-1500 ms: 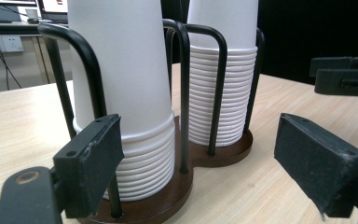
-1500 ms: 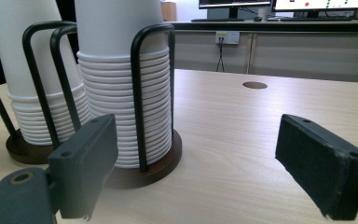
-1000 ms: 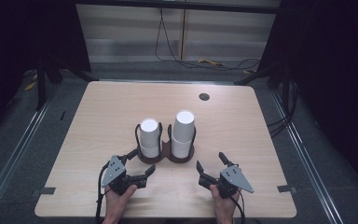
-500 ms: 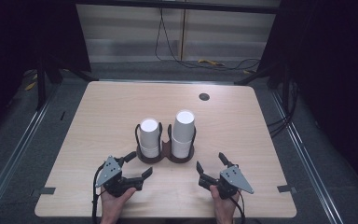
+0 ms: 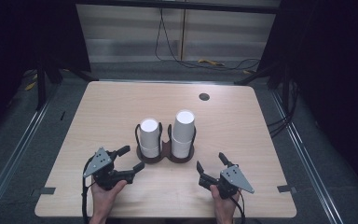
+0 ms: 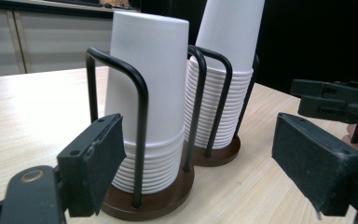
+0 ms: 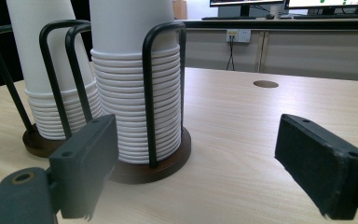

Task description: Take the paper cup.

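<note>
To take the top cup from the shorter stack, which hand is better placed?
Probably the left. The left claw is open and nearer to the shorter cup stack, which stands on its side; the right claw faces the taller stack.

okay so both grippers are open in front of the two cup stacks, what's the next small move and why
Probably ease the left gripper forward toward the shorter cup stack. Its jaws are open and, in the left gripper view, already frame that stack, but they sit short of it, down at the wire holder. Raising it above the wire loops first would likely give a cleaner grip on the top cup.
</note>
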